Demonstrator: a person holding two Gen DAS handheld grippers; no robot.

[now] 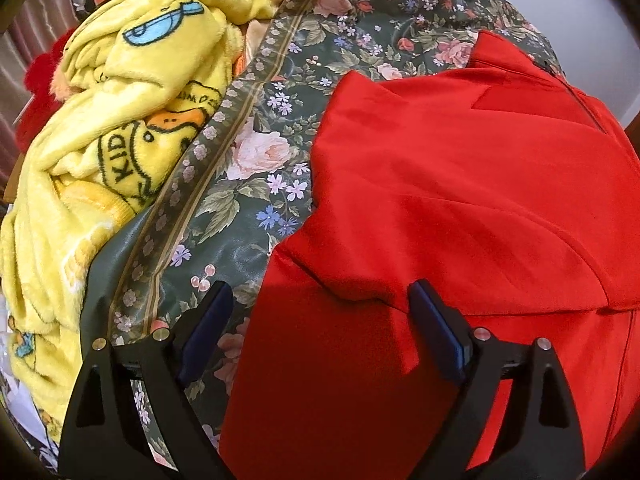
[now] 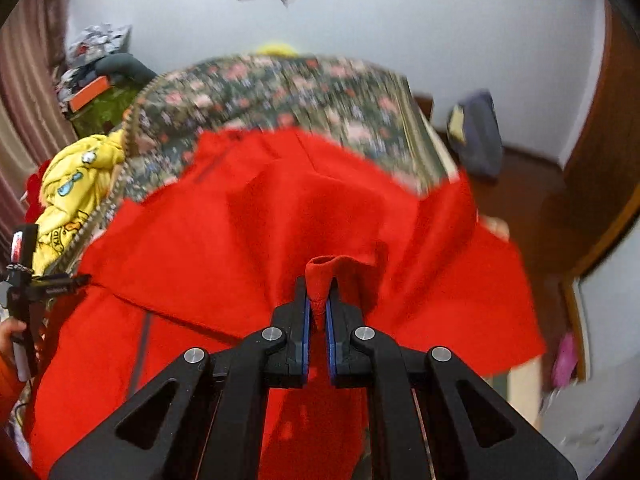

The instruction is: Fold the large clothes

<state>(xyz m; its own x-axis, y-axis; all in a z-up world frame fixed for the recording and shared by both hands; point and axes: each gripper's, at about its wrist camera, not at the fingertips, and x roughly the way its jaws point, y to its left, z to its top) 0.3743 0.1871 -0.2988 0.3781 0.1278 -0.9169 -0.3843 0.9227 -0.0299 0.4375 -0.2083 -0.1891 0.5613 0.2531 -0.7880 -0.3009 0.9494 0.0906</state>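
A large red garment [image 1: 460, 208] lies spread on a floral bedspread [image 1: 280, 120]. My left gripper [image 1: 320, 300] is open just above the garment's near left part, with a fold between its fingers and nothing held. In the right wrist view my right gripper [image 2: 318, 292] is shut on a pinched fold of the red garment [image 2: 240, 240] and lifts it, so the cloth drapes down around the fingers. The left gripper [image 2: 28, 276] also shows at the far left edge of the right wrist view.
A yellow fleece blanket [image 1: 112, 128] with cartoon prints is bunched on the bed to the left of the garment. The bedspread [image 2: 280, 92] ends at a wooden floor [image 2: 520, 184] on the right, where a dark bag [image 2: 476, 132] stands by the white wall.
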